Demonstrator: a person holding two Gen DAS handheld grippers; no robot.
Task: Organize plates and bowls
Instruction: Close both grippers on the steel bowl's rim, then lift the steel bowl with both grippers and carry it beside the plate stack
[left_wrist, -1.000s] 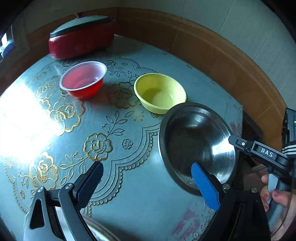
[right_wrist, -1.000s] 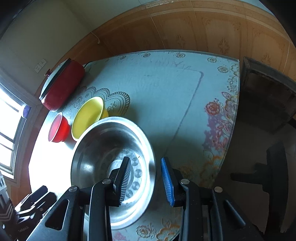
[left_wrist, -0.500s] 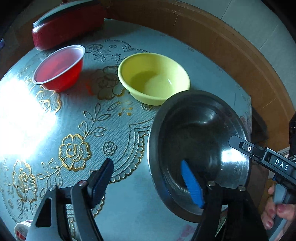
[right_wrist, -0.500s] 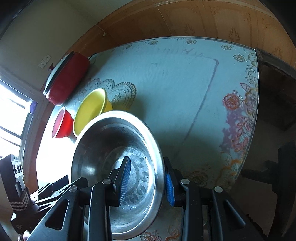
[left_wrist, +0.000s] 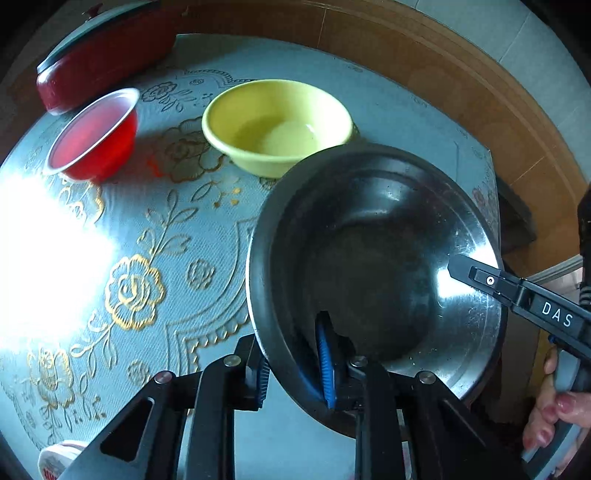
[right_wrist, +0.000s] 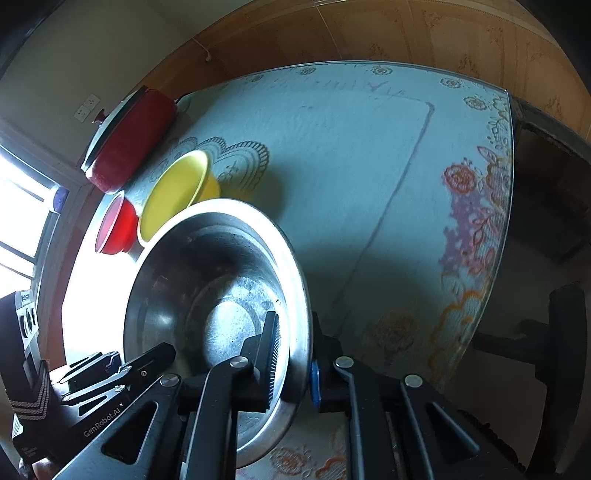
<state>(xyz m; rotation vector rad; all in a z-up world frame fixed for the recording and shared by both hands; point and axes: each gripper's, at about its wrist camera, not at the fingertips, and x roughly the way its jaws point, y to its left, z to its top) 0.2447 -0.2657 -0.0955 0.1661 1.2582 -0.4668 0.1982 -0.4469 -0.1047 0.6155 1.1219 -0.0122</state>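
A large steel bowl (left_wrist: 388, 258) is tilted up off the table, held at opposite rims by both grippers. My left gripper (left_wrist: 295, 369) is shut on its near rim, one blue pad inside the bowl. My right gripper (right_wrist: 291, 362) is shut on the other rim of the steel bowl (right_wrist: 207, 295), one finger inside. A yellow bowl (left_wrist: 277, 125) stands just behind the steel bowl, also seen in the right wrist view (right_wrist: 173, 192). A red translucent bowl (left_wrist: 96, 136) stands left of the yellow one and shows in the right wrist view too (right_wrist: 116, 229).
A red lidded pot (left_wrist: 103, 48) stands at the table's far edge against the wood-panelled wall. The flowered blue tablecloth (left_wrist: 147, 258) covers the table. A small white container (left_wrist: 59, 461) sits at the near left. A dark chair (right_wrist: 554, 184) stands beyond the table's edge.
Both grippers have closed on the steel bowl's rim from opposite sides. The bowl has tilted and come up off the table, nearer the yellow bowl.
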